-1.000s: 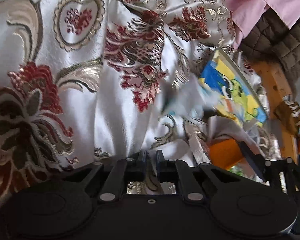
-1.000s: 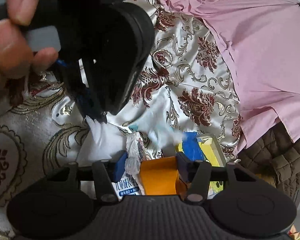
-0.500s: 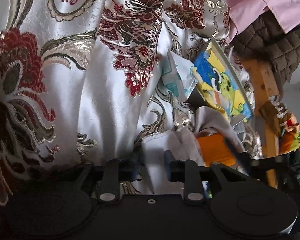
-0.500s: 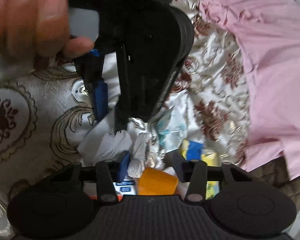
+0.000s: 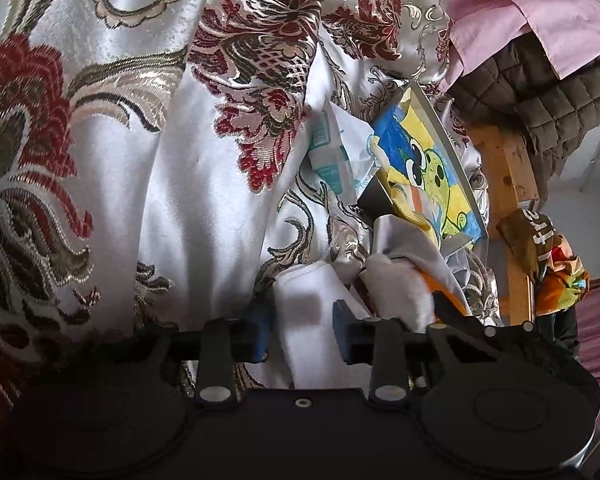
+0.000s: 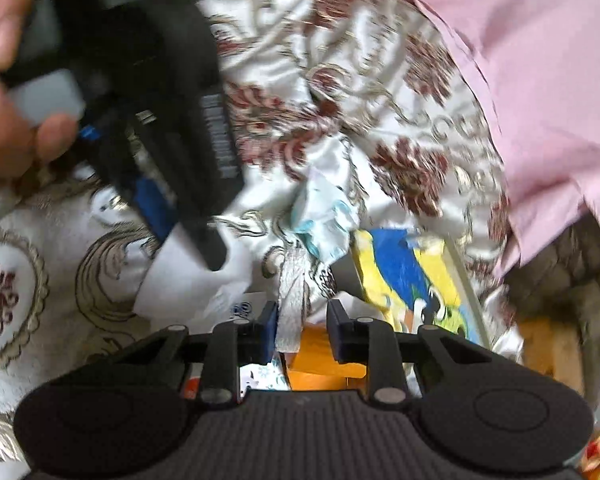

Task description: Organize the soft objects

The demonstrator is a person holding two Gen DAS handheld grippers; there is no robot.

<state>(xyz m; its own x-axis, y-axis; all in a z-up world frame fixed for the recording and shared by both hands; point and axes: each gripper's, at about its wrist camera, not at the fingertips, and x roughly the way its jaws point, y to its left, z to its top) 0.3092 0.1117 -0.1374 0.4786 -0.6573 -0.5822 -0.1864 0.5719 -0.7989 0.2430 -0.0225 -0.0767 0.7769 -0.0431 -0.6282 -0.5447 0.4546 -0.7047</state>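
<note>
A white brocade cloth (image 5: 148, 184) with red and gold flowers covers the surface; it also shows in the right wrist view (image 6: 340, 92). My left gripper (image 5: 303, 330) is open, its blue pads either side of a fold of white cloth (image 5: 316, 312). From the right wrist view the left gripper (image 6: 172, 128) hangs over that white fold (image 6: 180, 276). My right gripper (image 6: 302, 336) is open around a strip of silvery fabric (image 6: 292, 312), above an orange object (image 6: 320, 364). A pink cloth (image 6: 520, 60) lies at the right.
A cartoon picture board (image 5: 432, 160) in blue and yellow lies beside a pale blue packet (image 5: 336, 152). A brown quilted cover (image 5: 540, 84) hangs over a wooden frame (image 5: 504, 176). A colourful bag (image 5: 560, 276) hangs at the far right.
My left gripper has opened from nearly shut and now straddles the white fold. My right gripper has narrowed and shifted over the silvery strip. The left gripper has swung across the right view.
</note>
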